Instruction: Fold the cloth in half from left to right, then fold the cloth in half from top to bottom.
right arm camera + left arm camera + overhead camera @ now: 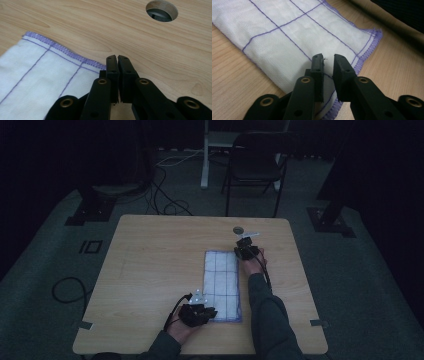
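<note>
White cloth [222, 285] lay folded narrow on the counter [150, 270]; right tool [117, 58] was closed at its far corner, left tool [328, 58] slightly open over its near corner, further folding left.

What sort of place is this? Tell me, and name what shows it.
Probably a recording lab or workshop, not a home: a bare wooden table with a cable hole, loose cables across the carpeted floor, a folding chair, and black stand bases around the table.

One white cloth [222, 285] with purple lines lies on one wooden counter [150, 270]. Two grippers work there: left gripper [209, 312], right gripper [244, 251]. One round hole [238, 230]. One chair [256, 165].
</note>
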### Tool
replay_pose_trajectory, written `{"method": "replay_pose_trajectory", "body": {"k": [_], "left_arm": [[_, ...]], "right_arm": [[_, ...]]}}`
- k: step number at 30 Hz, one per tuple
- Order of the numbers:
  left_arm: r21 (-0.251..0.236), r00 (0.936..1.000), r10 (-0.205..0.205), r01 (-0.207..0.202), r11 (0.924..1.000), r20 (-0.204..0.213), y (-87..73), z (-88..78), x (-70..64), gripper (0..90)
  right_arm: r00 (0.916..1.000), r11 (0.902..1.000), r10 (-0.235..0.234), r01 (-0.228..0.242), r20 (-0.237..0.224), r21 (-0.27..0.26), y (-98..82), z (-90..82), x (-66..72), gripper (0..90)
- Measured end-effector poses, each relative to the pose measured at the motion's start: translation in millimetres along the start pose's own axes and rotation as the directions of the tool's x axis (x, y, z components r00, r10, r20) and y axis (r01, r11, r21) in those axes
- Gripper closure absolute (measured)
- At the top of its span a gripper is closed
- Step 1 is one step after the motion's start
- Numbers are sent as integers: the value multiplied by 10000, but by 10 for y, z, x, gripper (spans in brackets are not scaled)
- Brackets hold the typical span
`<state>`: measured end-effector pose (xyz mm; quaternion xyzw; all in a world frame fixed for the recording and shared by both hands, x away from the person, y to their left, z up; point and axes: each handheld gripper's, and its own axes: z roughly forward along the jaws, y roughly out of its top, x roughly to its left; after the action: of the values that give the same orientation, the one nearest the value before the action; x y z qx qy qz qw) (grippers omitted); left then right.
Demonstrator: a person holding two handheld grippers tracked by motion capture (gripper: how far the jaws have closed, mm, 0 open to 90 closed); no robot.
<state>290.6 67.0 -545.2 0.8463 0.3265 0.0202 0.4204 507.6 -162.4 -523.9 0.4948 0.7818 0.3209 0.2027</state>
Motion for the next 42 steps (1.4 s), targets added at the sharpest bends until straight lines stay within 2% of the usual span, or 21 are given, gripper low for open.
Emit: {"method": "replay_pose_trajectory", "body": {"k": [3,6,12,13,18,21,27,31,36,42], "left_arm": [[-102,10000,8,-8,9999,-3,20,-10,-2,737],[-311,10000,-16,13,9995,-81,64,-45,26,713],[-643,9989,-86,57,9979,-457,158,-110,149,687],[-794,9981,-122,73,9968,-611,198,-132,205,685],[-931,9962,-165,85,9956,-860,264,-151,321,683],[-1032,9934,-312,199,9945,-1099,308,-145,438,679],[-1070,9887,-447,294,9938,-1428,378,-113,631,676],[-1227,9827,-687,479,9913,-1719,469,-95,785,675],[-1386,9709,-1031,740,9876,-2162,582,-54,972,646],[-1401,9611,-1215,885,9862,-2480,684,37,1103,626]], "right_arm": [[9998,9999,75,-74,183,-94,-8,-1,-10,828],[9997,9996,188,-185,157,-196,-27,-37,-28,754],[10000,9997,67,-65,72,-244,-122,-117,-51,685],[10000,9998,83,-84,-38,-202,-171,-133,-69,665],[9995,9997,218,-221,-220,-131,-258,-139,-96,643],[9993,9998,197,-199,-328,-55,-325,-150,-96,632],[9991,10000,-34,31,-427,-88,-369,-185,-52,627],[9976,9997,123,-136,-676,-196,-374,-218,-37,622],[9968,9994,132,-157,-793,-304,-364,-231,-12,615],[9961,9994,192,-214,-856,-255,-381,-219,15,614]]}}
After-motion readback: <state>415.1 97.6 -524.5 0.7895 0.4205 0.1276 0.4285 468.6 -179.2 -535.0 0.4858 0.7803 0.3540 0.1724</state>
